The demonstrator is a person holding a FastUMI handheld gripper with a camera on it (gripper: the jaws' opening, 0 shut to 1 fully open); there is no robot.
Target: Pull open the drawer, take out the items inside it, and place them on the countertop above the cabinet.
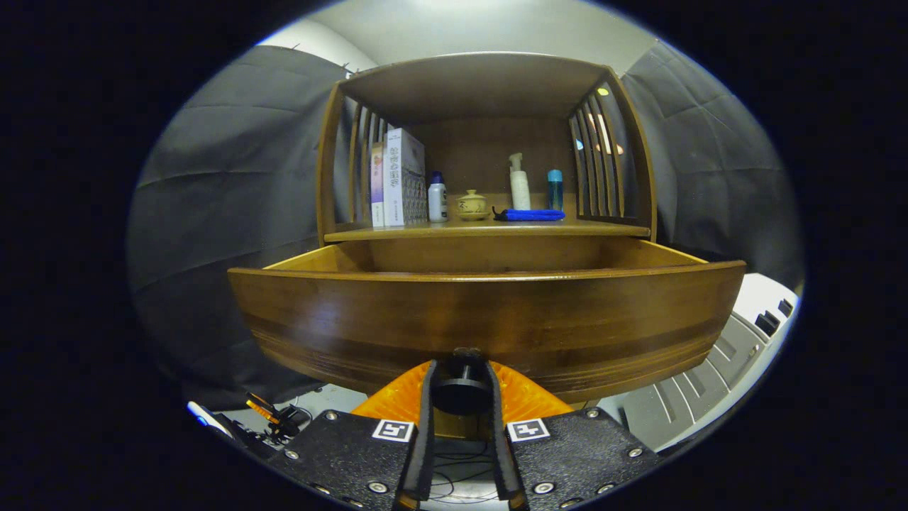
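Drawer first: it is pulled out from the wooden cabinet, and its wide brown front stands just ahead of the gripper. A small dark knob sits low on the middle of that front. The two fingers are squeezed in close on the knob, one on each side, so the gripper is holding the knob tight.

I think the step in hand is the pull, and it looks nearly done, since a good part of the drawer sticks out past the shelf. To do it well, pull straight back and level. Do not tug to one side, or the drawer may jam. Do not pull too far, or it may drop out. Keep the squeeze firm, because a small round knob can slip. Then let go gently and lift up over the front.

From down here the front hides the inside of the drawer, so I cannot tell what lies in it. The gripper must rise higher to look in.

Above the drawer is the countertop, and that is where the things should go. It has stuff on it now: some book boxes, a white bottle, a little tan pot, a pump bottle, a blue bottle and a flat blue thing. The bare spot near its front edge looks best.
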